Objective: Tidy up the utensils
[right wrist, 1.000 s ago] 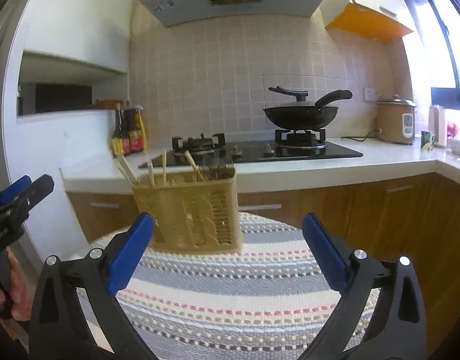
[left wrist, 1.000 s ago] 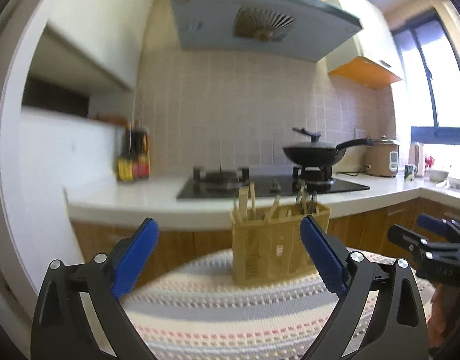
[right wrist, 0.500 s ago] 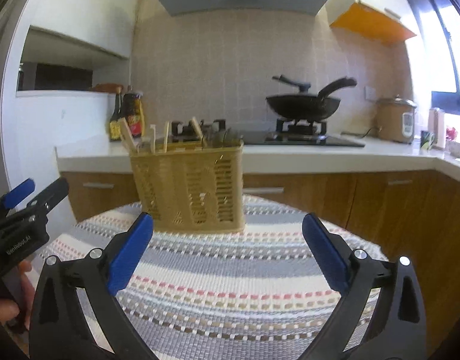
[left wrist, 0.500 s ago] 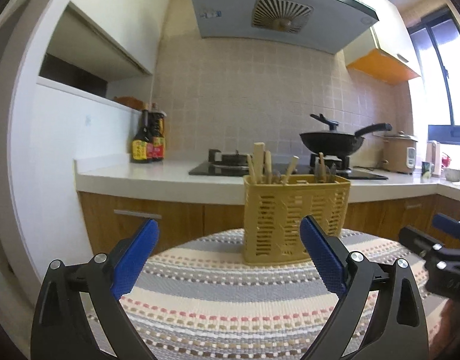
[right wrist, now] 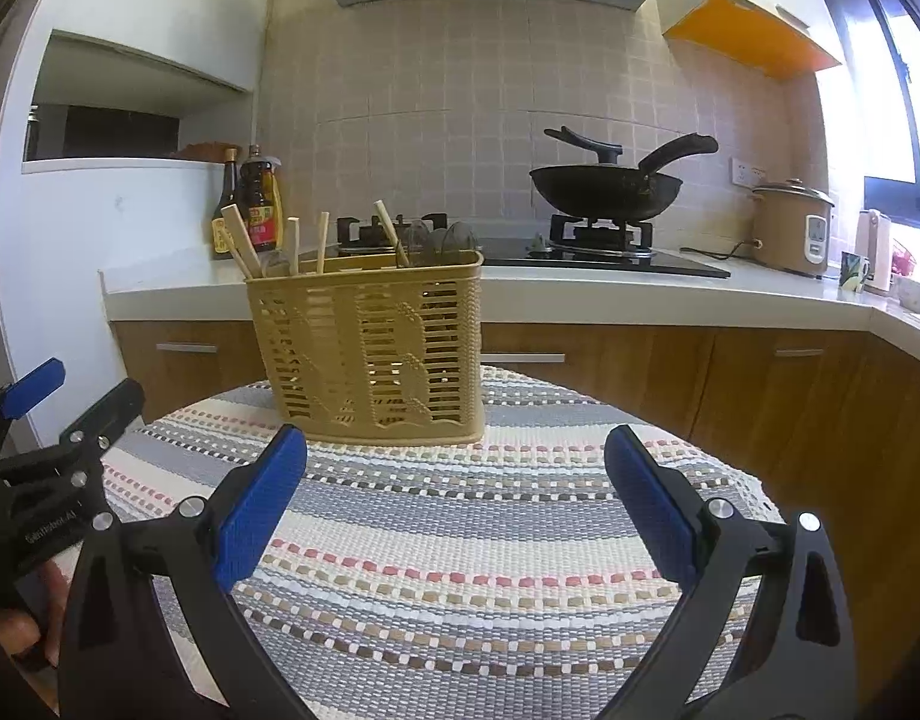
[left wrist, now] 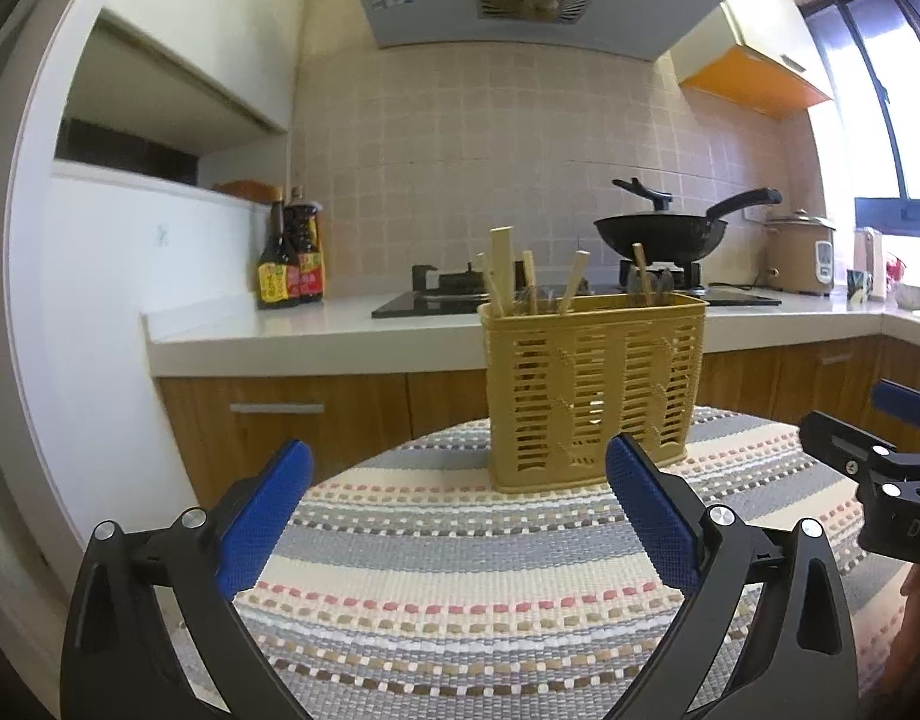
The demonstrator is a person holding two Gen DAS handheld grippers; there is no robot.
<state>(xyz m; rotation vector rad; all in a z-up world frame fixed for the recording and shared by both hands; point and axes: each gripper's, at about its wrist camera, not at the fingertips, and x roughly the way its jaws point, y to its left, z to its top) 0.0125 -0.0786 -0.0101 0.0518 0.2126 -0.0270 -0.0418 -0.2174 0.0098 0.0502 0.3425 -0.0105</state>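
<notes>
A yellow slotted plastic utensil basket (left wrist: 595, 390) stands upright on a round table with a striped woven cloth (left wrist: 490, 588); it also shows in the right wrist view (right wrist: 369, 348). Several wooden handles and metal utensils (left wrist: 502, 267) stick up from it. My left gripper (left wrist: 453, 516) is open and empty, low over the cloth, short of the basket. My right gripper (right wrist: 453, 510) is open and empty, also short of the basket. Each gripper shows at the edge of the other's view.
Behind the table runs a white kitchen counter (left wrist: 279, 330) with a hob, a black wok (left wrist: 664, 237), sauce bottles (left wrist: 291, 264) and a rice cooker (left wrist: 799, 252). Wooden cabinets (right wrist: 760, 396) stand below. The table edge (right wrist: 754, 486) curves close on the right.
Both grippers have dropped lower and level with the table, so the basket sits higher and nearer in both views. Both stay open and empty.
</notes>
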